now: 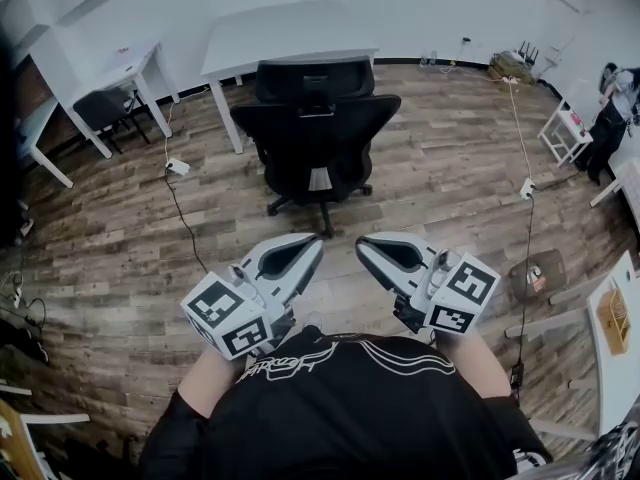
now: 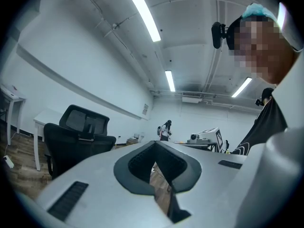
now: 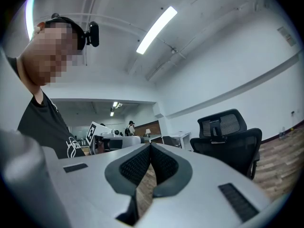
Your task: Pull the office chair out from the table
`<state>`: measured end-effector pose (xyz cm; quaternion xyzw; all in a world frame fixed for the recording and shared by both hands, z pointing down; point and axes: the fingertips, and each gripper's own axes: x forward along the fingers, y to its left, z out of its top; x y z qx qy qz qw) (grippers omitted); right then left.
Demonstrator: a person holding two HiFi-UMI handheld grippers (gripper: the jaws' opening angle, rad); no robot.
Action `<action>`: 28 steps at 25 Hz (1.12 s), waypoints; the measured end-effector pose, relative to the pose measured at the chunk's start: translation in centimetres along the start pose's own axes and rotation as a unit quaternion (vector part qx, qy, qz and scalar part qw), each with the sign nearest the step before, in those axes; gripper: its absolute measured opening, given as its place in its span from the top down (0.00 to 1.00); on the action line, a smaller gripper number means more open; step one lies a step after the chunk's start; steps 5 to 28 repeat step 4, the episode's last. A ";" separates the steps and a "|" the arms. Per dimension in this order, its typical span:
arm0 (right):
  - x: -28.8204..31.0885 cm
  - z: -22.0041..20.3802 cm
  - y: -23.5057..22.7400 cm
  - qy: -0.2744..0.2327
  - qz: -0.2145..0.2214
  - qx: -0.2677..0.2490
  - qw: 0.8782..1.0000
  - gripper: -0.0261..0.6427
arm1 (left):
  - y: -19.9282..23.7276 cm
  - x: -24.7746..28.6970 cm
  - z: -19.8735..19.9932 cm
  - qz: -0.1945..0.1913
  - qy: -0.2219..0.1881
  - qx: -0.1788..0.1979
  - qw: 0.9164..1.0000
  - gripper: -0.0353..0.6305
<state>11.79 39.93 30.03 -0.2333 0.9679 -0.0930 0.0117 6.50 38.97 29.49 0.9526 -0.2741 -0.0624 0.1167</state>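
Nearest, well short of the office chair (image 1: 315, 133): left gripper (image 1: 314, 247) and right gripper (image 1: 363, 248), side by side, jaws of each pressed together on nothing. Past them, a stretch of wood floor (image 1: 440, 183) up to the chair's base. Just behind the chair, a white table (image 1: 285, 33).

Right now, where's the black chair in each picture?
Head view: black chair at top middle, by the white table.
Left gripper view: at the left, beyond the jaws.
Right gripper view: at the right.
Shared landmark: the wooden floor under the chair.
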 end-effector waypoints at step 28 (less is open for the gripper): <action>-1.3 0.5 0.4 -0.003 -0.007 -0.005 1.000 0.91 | -1.7 0.2 -0.2 -0.013 0.005 -0.005 1.000 0.94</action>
